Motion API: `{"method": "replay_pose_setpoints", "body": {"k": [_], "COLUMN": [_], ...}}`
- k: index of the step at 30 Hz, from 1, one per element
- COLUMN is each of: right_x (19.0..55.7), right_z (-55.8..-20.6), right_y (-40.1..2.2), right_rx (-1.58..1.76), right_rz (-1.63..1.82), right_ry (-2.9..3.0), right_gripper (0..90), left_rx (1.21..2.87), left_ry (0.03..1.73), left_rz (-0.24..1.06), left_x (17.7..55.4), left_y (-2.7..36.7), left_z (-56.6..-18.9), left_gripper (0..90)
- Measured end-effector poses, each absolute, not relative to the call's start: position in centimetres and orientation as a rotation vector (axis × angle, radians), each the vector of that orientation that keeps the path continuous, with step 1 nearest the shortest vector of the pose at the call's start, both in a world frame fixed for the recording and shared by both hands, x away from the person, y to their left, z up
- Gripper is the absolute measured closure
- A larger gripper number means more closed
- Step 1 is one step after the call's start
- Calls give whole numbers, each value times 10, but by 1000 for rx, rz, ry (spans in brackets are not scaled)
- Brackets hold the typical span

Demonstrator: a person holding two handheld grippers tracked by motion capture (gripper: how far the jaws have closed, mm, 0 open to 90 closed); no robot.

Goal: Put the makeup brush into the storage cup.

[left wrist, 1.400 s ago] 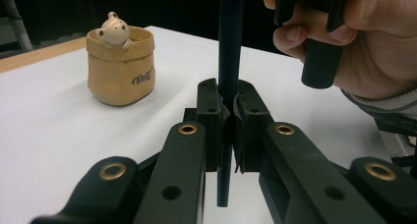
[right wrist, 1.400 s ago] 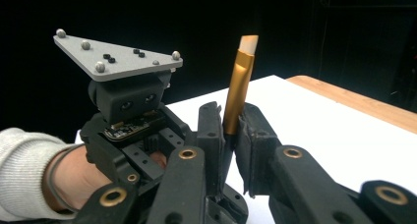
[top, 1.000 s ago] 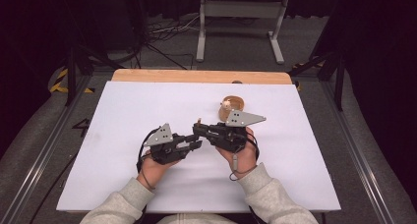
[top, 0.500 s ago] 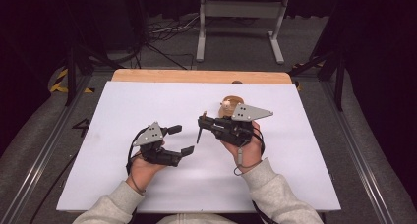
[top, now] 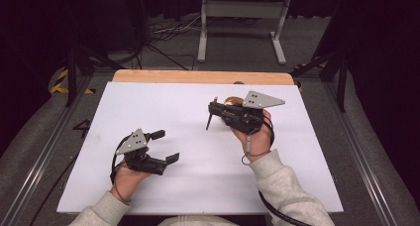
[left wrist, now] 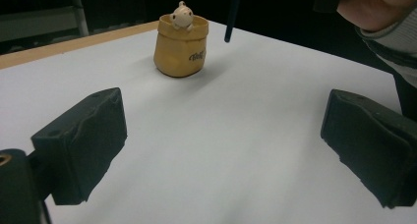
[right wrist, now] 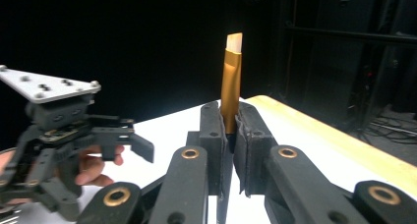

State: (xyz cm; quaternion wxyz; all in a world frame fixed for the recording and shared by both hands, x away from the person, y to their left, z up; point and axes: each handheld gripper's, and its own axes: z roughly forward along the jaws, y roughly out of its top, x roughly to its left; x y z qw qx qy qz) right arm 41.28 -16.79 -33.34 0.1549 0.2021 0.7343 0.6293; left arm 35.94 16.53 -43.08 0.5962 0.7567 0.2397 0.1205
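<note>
My right gripper (top: 213, 108) is shut on a brush (right wrist: 231, 81) with a gold ferrule and a pale flat tip, held above the middle of the white board (top: 163, 107). In the right gripper view the tip points up. The dark handle (top: 209, 122) hangs below the jaws. My left gripper (top: 167, 145) sits low at the front left, open, its jaws having just been opening, with nothing between its pads (left wrist: 81, 145). A yellow pot (left wrist: 181, 49) with a small pale figure in it stands ahead of the left gripper, half hidden behind the right gripper in the high view.
The white board lies on a wooden table whose far edge (top: 198, 77) shows beyond it. Metal rails run along both sides. A stand's legs (top: 237, 32) and cables lie on the dark floor behind.
The two grippers were close together at mid-board. The left one has opened and drawn back to the front left. The right one has lifted and shifted right with the brush.
</note>
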Motion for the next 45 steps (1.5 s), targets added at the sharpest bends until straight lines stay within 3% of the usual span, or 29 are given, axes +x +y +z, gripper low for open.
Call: {"method": "replay_pose_setpoints", "body": {"k": [20, 45], "right_x": [444, 480], "right_z": [-318, -315], "right_y": [-191, -221], "right_rx": [673, 848], "right_rz": [1699, 1619], "right_ry": [2044, 1931], "right_gripper": [829, 828], "left_rx": [1809, 1748], "left_ry": [553, 589], "left_rz": [304, 253], "left_x": [342, 337], "left_y": [181, 195], "left_z": [-438, -444], "left_gripper": [36, 27]}}
